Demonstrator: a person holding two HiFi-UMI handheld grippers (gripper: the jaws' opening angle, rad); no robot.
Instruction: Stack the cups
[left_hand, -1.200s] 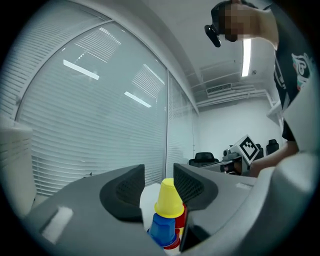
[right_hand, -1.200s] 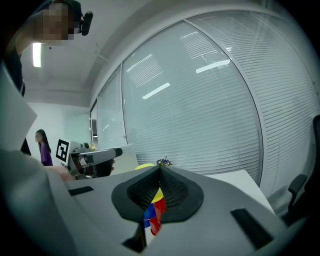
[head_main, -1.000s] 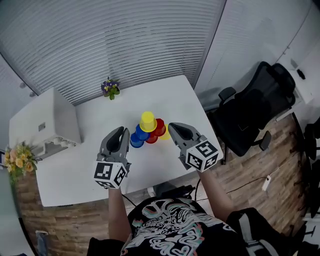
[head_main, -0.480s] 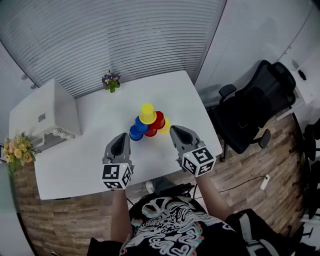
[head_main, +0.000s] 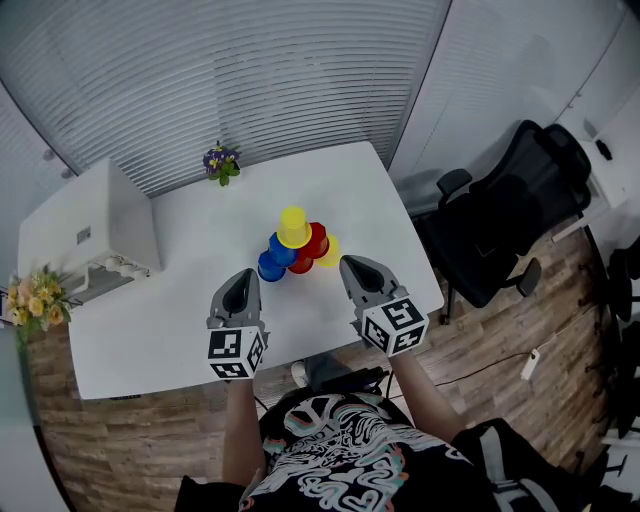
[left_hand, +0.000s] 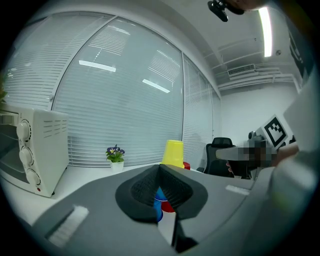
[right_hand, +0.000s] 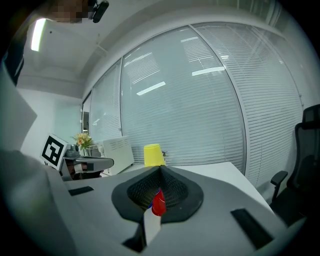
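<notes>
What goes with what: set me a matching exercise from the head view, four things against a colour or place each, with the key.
Things:
1. top cup
2. oven
3. chair
4. flower pot

Colour or place:
A. black, beside the table
B. yellow
C. white, at the table's left end
D. by the table's far edge

Pairs: 1-B, 2-C, 3-A, 4-D

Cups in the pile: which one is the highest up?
The top yellow cup. It sits alone above the blue cups and red cups; the lower yellow cup is down at the pile's right edge.
</notes>
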